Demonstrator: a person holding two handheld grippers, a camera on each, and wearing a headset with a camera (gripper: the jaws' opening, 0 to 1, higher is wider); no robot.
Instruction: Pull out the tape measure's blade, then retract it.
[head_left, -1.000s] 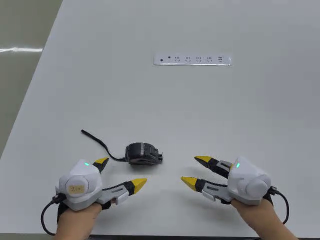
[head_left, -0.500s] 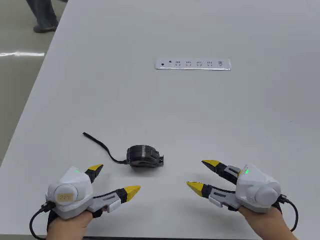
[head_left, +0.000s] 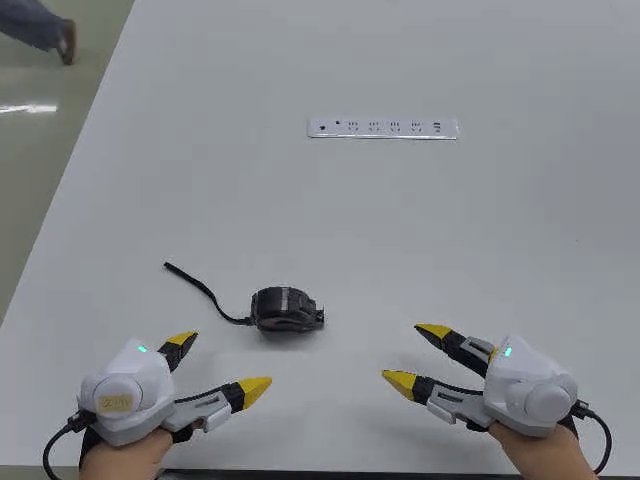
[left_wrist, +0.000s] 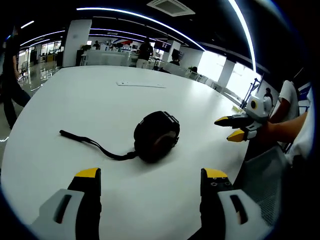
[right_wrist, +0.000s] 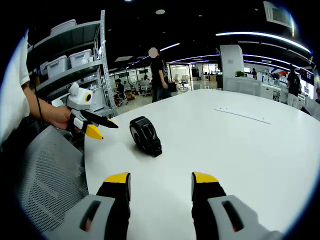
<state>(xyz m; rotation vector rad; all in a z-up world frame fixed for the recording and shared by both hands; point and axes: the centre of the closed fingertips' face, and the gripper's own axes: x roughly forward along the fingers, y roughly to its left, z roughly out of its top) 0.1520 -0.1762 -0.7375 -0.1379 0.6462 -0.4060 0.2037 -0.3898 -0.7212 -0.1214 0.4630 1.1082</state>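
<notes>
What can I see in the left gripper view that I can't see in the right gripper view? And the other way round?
The left gripper view gives you the tape measure's black strap trailing across the table, and the right tool, open, off to the side. The right gripper view gives you instead shelves with storage bins, a standing person and the left tool, open. Both share the black tape measure lying on the white table, with the white power strip farther off.
</notes>
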